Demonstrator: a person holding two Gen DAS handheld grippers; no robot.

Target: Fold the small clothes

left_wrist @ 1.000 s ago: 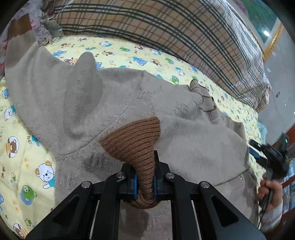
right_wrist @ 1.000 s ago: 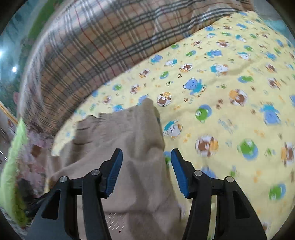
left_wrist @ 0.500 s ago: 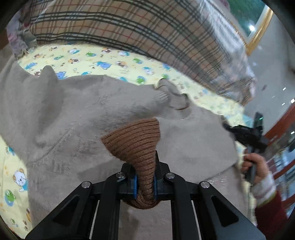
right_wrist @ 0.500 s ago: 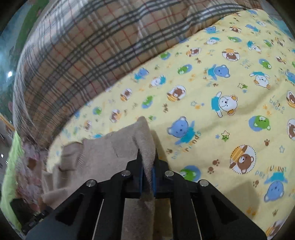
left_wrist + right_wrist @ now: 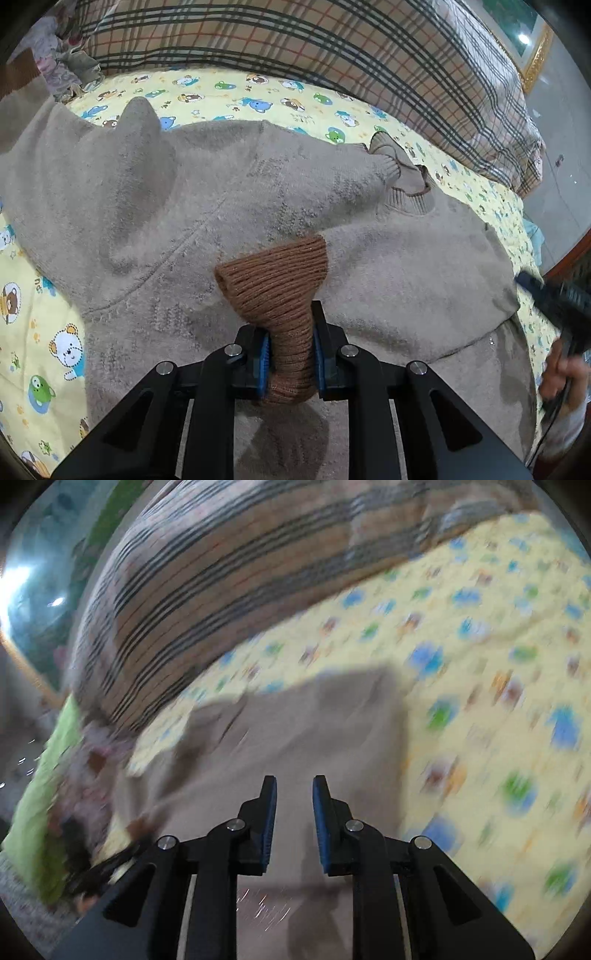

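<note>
A beige fluffy sweater [image 5: 184,206] lies spread on the bed, with one sleeve folded across its body. My left gripper [image 5: 290,321] hovers over the sweater's middle. Its jaws are opening, but the pads still press on the brown ribbed cuff [image 5: 280,273], which fans out above them. In the blurred right wrist view my right gripper [image 5: 294,782] hangs over the sweater [image 5: 314,738] near its corner, jaws opening with nothing between them. The left wrist view shows that gripper as a dark blur [image 5: 554,306] at the right edge, held by a hand [image 5: 561,373].
The yellow cartoon-bear sheet [image 5: 37,332] [image 5: 480,664] surrounds the sweater. A plaid quilt [image 5: 332,48] [image 5: 221,572] is heaped along the far side. Loose clothes [image 5: 62,70] lie at the far left corner, and green fabric [image 5: 40,775] lies at the left of the right wrist view.
My right gripper shut on the sweater's edge half a second ago, and has since let go and drawn back over the cloth. The left gripper's pads stand slightly wider around the cuff.
</note>
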